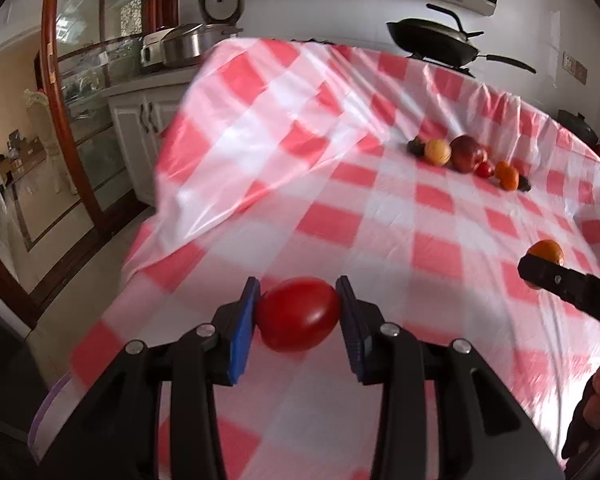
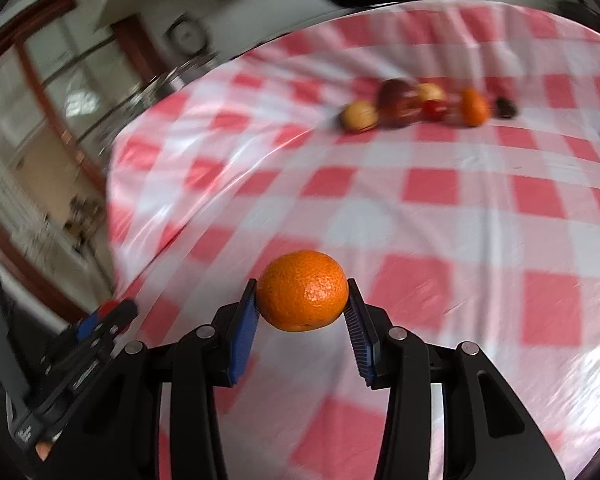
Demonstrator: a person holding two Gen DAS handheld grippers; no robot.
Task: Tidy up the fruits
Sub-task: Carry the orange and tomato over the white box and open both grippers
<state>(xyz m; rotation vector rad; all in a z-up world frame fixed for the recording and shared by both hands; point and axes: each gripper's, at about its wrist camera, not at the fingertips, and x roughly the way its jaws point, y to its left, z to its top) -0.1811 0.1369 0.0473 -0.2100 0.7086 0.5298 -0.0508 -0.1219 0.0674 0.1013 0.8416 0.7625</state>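
My left gripper (image 1: 297,304) is shut on a red tomato (image 1: 298,314) and holds it above the red-and-white checked tablecloth (image 1: 340,184). My right gripper (image 2: 302,300) is shut on an orange tangerine (image 2: 303,290); it also shows at the right edge of the left wrist view (image 1: 546,252). A row of fruits lies far back on the cloth: a yellow fruit (image 1: 437,152), a big red apple (image 1: 467,153), a small red fruit (image 1: 485,169), a tangerine (image 1: 508,176) and dark fruits at both ends. The same row (image 2: 420,106) is blurred in the right wrist view.
A black wok (image 1: 436,42) stands behind the table's far edge. Steel pots (image 1: 184,46) sit on a white cabinet at the left, next to a wood-framed glass door (image 1: 84,120). The cloth bulges up at the far left (image 1: 236,120). The left gripper shows at lower left of the right view (image 2: 100,320).
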